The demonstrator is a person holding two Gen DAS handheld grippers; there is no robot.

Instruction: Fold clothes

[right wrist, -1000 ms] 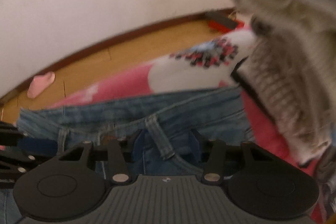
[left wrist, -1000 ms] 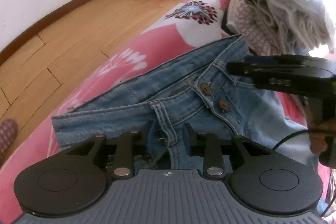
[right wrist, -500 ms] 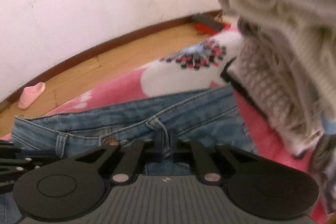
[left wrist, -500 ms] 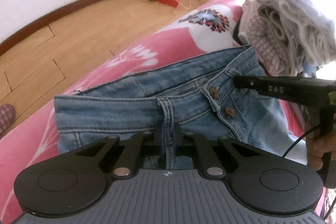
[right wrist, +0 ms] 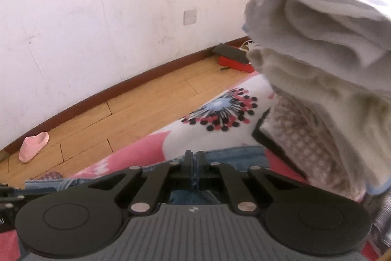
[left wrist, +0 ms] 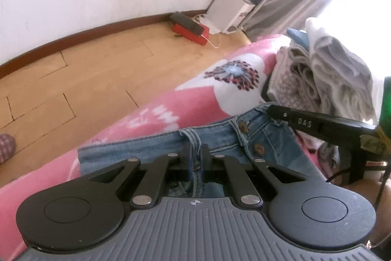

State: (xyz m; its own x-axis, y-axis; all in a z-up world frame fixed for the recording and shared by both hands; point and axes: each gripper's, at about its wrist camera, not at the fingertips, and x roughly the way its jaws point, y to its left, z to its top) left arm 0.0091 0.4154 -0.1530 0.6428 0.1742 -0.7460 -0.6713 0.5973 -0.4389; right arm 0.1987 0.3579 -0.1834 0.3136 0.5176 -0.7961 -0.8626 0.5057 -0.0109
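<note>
Blue jeans (left wrist: 151,148) lie on a pink flowered blanket (left wrist: 190,94), waistband toward the floor side. My left gripper (left wrist: 195,151) is shut on the waistband at a belt loop. My right gripper (right wrist: 194,158) is shut on the waistband further right; the jeans show there as a thin blue strip (right wrist: 234,155). The right gripper's finger also shows in the left wrist view (left wrist: 305,122), reaching the waistband beside the two brown buttons (left wrist: 243,125).
A tall pile of folded light clothes (right wrist: 317,80) stands close on the right, also seen in the left wrist view (left wrist: 325,75). The wooden floor (left wrist: 85,75) lies beyond the blanket's edge, with a red box (left wrist: 193,32), a white appliance (left wrist: 227,11) and a pink slipper (right wrist: 34,146).
Both grippers went from open to shut on the jeans waistband. Both views have tilted up, and the waistband now sits bunched and higher.
</note>
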